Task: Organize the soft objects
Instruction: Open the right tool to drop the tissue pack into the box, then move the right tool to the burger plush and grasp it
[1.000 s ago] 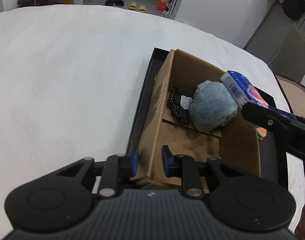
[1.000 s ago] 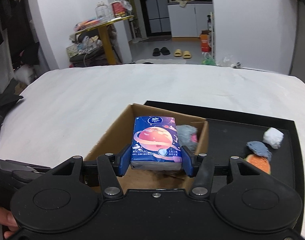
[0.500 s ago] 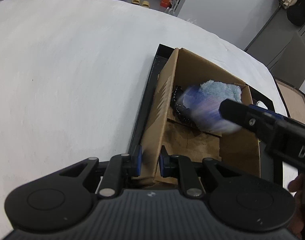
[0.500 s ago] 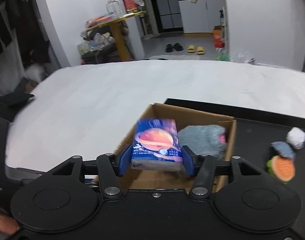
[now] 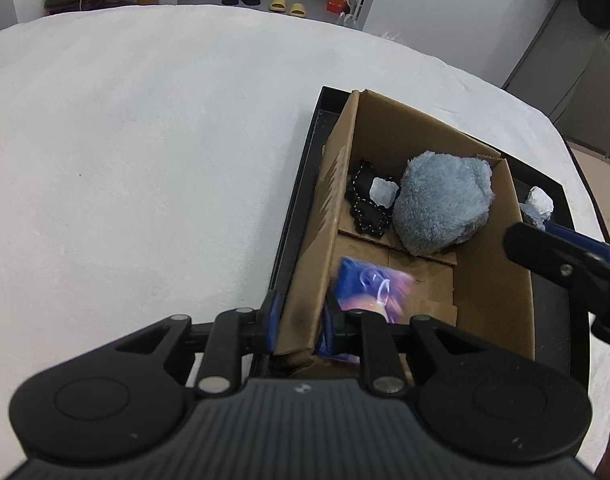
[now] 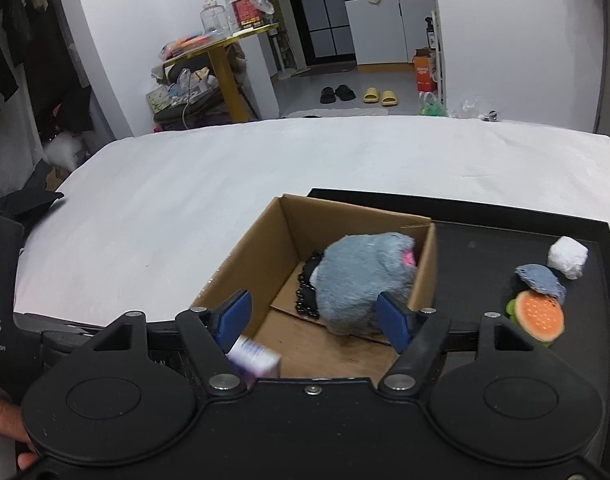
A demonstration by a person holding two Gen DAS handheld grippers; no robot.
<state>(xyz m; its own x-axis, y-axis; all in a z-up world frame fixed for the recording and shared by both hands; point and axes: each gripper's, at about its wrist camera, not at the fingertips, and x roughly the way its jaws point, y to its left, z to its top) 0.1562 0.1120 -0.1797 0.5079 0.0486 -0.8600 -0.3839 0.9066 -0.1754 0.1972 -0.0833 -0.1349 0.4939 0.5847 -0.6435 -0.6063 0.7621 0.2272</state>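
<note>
The left gripper (image 5: 299, 322) is nearly closed on the near left wall of the cardboard box (image 5: 333, 216): one blue pad sits outside the wall and the other inside, and both press on the cardboard. The box stands on a black tray (image 6: 505, 236), and the tray lies on a white cloth (image 5: 145, 160) that covers the table.

The right gripper (image 6: 311, 320) is above the near end of the box. Its jaws have just been opening, and now they stand wide apart with nothing held between them. The tissue pack (image 5: 369, 292) is free of the pads. It looks blurred and is inside the box at the near end, close to the left wall; from the right wrist view only a corner of it shows, just under the left pad.

At the far end of the box lies a fluffy grey-blue toy (image 6: 365, 276), and beside it, against the left wall, a black lace piece (image 5: 365, 204) with something small and white on it. On the tray to the right of the box there are three small things close together: a white ball (image 6: 568, 257), a grey-blue round piece (image 6: 541, 279) and an orange slice toy (image 6: 539, 316).
</note>
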